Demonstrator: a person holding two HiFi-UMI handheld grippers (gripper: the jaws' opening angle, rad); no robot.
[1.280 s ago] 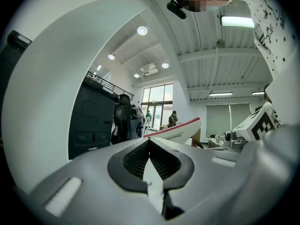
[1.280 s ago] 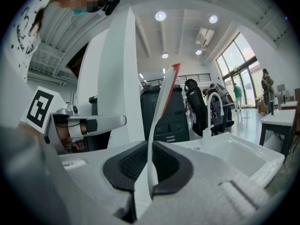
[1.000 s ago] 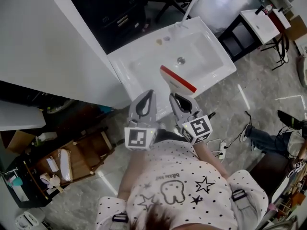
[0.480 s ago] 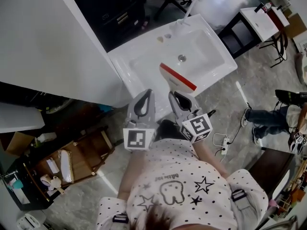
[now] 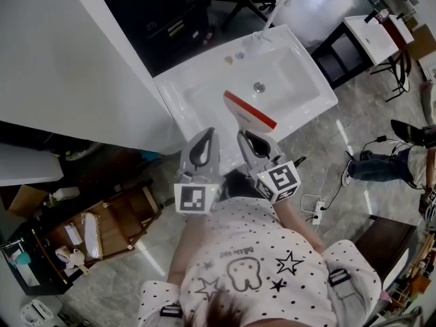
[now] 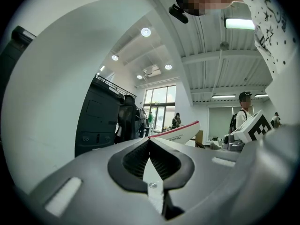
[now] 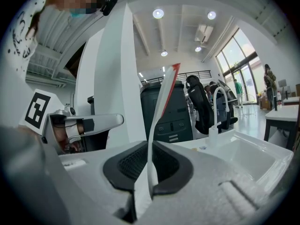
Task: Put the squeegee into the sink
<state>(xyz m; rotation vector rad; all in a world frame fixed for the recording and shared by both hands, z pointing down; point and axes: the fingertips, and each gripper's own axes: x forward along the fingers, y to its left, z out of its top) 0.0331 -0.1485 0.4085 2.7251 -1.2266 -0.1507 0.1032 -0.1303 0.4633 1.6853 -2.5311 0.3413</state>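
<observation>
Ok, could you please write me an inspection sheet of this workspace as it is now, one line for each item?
Surface: white sink, basin bare except its drain; two small objects near the faucet, too small to identify.
Job's things: squeegee with a red edge, held over the sink's front part, not yet in the basin.
Clutter: wooden rack with small items, on the floor at the person's left.
Grippers: right gripper shut on the squeegee; left gripper shut, empty.
Cables: power strip and loose cords on the floor.
Surroundings: black cabinet, white table, another person's legs.
</observation>
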